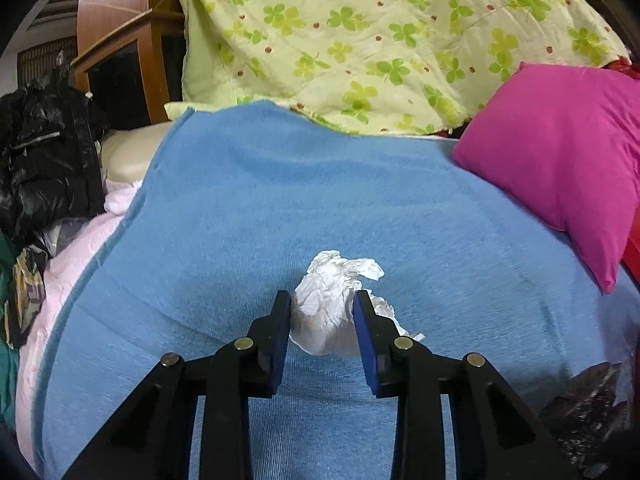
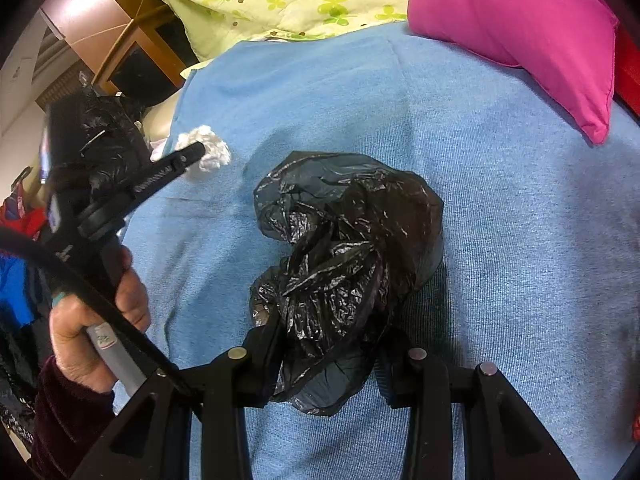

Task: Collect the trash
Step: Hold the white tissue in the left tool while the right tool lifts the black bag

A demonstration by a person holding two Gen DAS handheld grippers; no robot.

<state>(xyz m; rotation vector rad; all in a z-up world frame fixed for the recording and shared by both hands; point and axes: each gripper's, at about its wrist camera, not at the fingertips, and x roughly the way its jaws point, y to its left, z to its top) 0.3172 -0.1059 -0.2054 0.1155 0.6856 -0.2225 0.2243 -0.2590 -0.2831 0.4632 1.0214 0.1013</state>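
A crumpled white tissue [image 1: 332, 304] lies on a blue blanket [image 1: 280, 200]. My left gripper [image 1: 322, 300] has its jaws on either side of the tissue, and they seem to press on it. In the right wrist view the same tissue [image 2: 210, 152] sits at the tip of the left gripper [image 2: 196, 150]. My right gripper [image 2: 328, 344] is shut on a crumpled black plastic bag [image 2: 344, 248] that rests on the blanket [image 2: 500, 220]. A corner of the bag [image 1: 588, 412] shows at the lower right of the left wrist view.
A magenta pillow [image 1: 560, 160] lies at the right on the blanket, and also shows in the right wrist view [image 2: 520, 24]. A green clover-print quilt [image 1: 380, 40] is bunched at the back. A wooden cabinet [image 1: 124, 60] and black clothing [image 1: 44, 160] are at the left.
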